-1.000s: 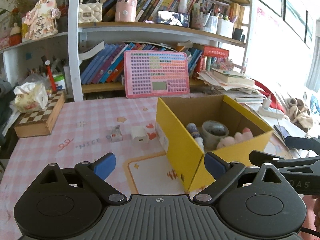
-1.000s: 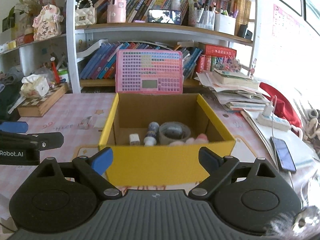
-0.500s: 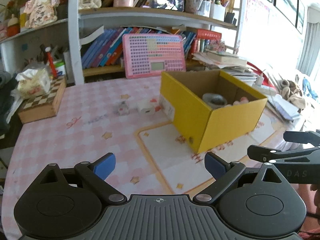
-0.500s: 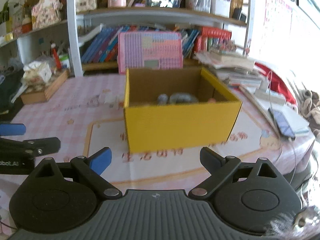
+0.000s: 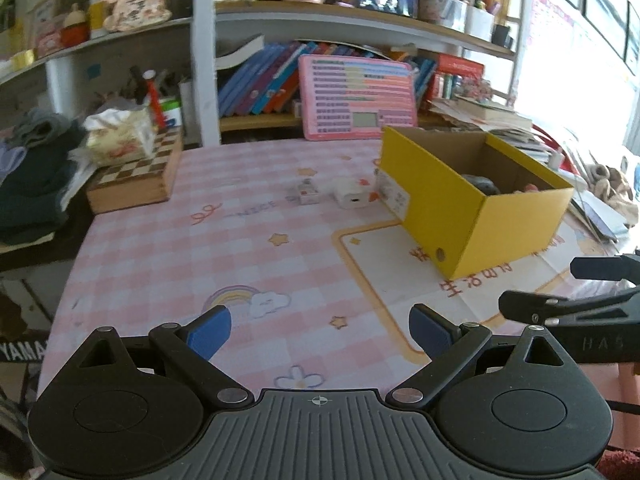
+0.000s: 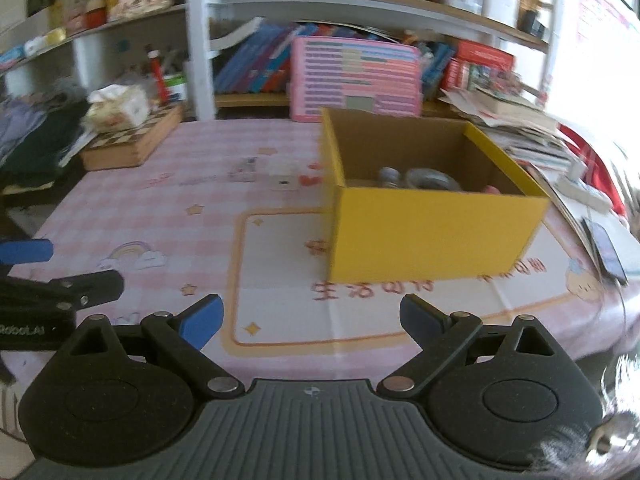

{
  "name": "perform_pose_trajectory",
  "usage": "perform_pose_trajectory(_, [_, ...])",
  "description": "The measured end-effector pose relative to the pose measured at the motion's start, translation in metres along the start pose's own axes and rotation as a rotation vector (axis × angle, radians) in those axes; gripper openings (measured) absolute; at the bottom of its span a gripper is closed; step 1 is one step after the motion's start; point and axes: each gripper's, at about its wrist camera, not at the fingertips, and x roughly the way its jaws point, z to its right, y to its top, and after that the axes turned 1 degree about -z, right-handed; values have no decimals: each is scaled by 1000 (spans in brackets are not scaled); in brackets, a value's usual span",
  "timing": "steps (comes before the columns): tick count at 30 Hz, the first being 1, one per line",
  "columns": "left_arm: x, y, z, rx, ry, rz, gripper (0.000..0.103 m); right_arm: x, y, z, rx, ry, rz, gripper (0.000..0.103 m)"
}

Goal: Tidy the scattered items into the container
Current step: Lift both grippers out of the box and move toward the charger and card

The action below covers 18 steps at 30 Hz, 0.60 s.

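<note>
On the pink checked tablecloth [image 5: 168, 256], the yellow cardboard box [image 5: 516, 224] is sitting open-topped toward the right, in front of a pink keyboard-like toy [image 5: 358, 98] that's leaning against the bookshelf [image 5: 204, 52]. Inside the box, a grey tape roll [image 6: 430, 179] and a small bottle [image 6: 389, 176] are showing, plus sth pink at the far right corner, too hidden to tell what.

2 items are lying outside, just left of the box: a white charger-like block [image 5: 352, 197] nearest it, and a small grey-and-red cube [image 5: 308, 194] beside that. They're close together but not touching the box, as far as can be seen.

L gripper [image 5: 320, 330] is hanging over the near part of the cloth w/ its jaws standing wide apart and nothing btwn them. R gripper [image 6: 310, 318] is likewise spread wide and empty, pointing at the box's near wall. Each gripper is showing at the edge of the other's view.

A chessboard box [image 5: 134, 178] w/ a tissue pack [image 5: 116, 136] on top is sitting at the far left edge. Papers and books are piling up to the right of the box.
</note>
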Motion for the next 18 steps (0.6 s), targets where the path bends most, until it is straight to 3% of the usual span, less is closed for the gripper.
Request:
perform_pose_trajectory(12, [13, 9, -25, -47, 66, 0, 97, 30, 26, -27, -86, 74, 14, 95])
perform_pose_trajectory(18, [35, 22, -31, -45, 79, -17, 97, 57, 45, -31, -123, 77, 18, 86])
